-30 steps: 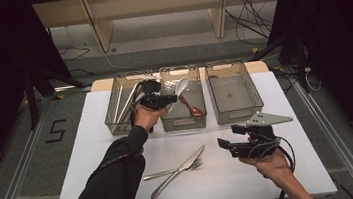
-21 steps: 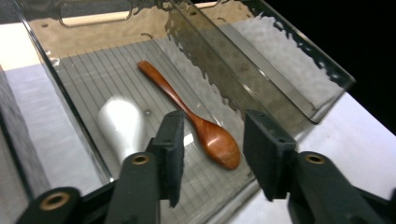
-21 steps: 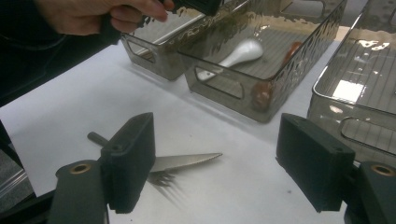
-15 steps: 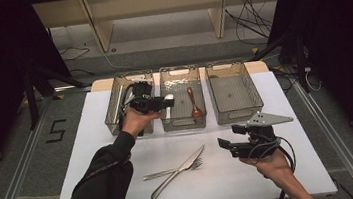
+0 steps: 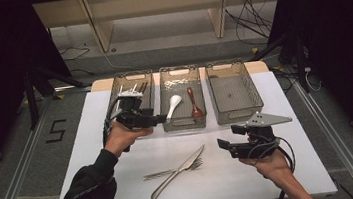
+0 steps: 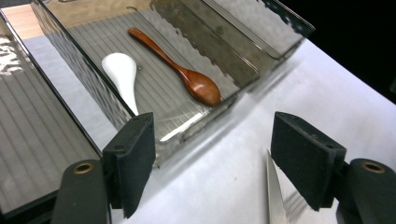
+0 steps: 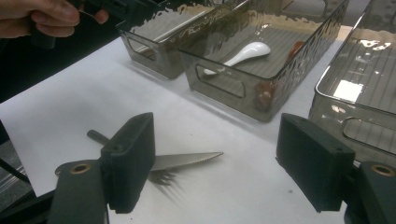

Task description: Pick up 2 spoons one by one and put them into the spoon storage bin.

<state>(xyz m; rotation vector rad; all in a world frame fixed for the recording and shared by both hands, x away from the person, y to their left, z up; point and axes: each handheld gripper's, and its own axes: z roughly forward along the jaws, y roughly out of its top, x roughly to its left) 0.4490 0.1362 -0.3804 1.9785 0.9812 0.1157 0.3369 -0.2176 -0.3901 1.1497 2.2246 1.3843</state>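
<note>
here we look down on a white table and take the middle bin as our landmark. it is the centre one of three smoky clear bins standing in a row at the far side of the table, with the left bin just beside it on one side and the right bin just beside it on the other.

our left gripper hangs just off the middle bin's near left corner, over the near end of the left bin. its jaws have just been opening and now stand wide apart with nothing between the pads. our right gripper sits well nearer to us than the middle bin, off toward its right, jaws spread wide and empty too.

on the table, nearer to us than the middle bin, a knife and a fork lie crossed, touching each other.

inside the middle bin lie two spoons side by side and apart: the white spoon toward its left wall, flat on the ribbed floor with its handle toward the near end, and the brown wooden spoon toward its right wall, bowl toward the near end.
</note>
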